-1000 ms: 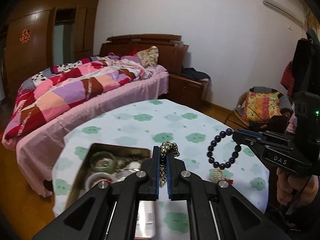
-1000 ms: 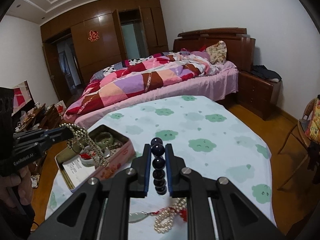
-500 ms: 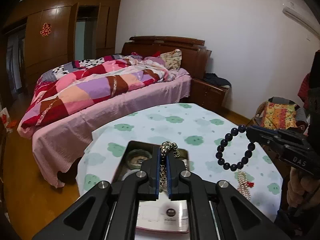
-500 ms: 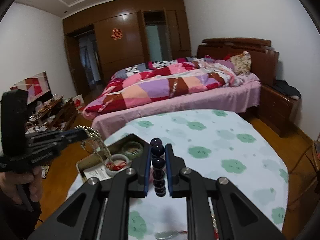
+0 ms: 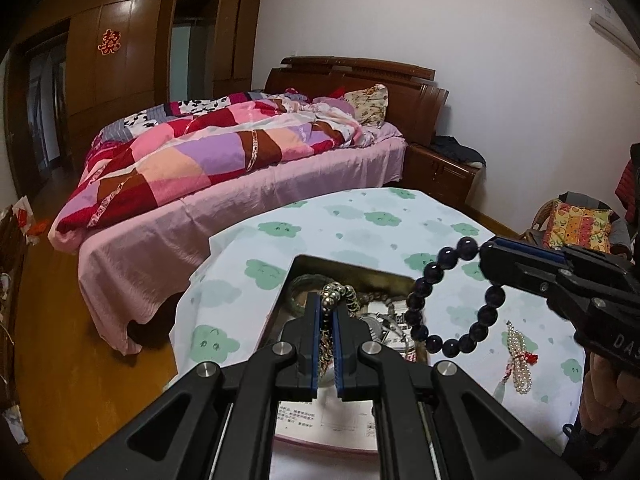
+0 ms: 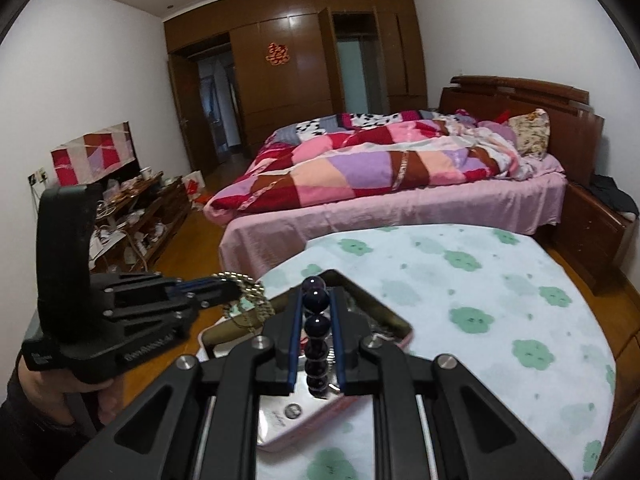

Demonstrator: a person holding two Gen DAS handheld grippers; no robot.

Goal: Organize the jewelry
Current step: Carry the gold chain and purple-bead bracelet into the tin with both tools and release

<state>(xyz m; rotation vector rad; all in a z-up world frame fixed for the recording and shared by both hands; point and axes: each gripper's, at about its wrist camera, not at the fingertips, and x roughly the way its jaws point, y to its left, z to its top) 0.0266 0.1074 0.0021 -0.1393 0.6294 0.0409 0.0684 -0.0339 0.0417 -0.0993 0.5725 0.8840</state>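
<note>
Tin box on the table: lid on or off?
Off. The tin box stands open, with a bangle and other jewelry showing inside; its lid is not identifiable.

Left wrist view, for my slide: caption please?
Left gripper clamps metal bead chain over open tin box; right gripper dangles dark round-bead bracelet.

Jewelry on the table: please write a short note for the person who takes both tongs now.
Left tongs: shut on a metal bead chain, held over the open tin.
Right tongs: shut on a dark bead bracelet, which hangs in the air beside the tin.
Tin: sits on the table and already holds a green bangle and other small pieces.
A pearl string with a red tassel lies on the cloth to the right of the tin.
Left to do: probably put both held pieces into the tin, then the pearl string.
</note>
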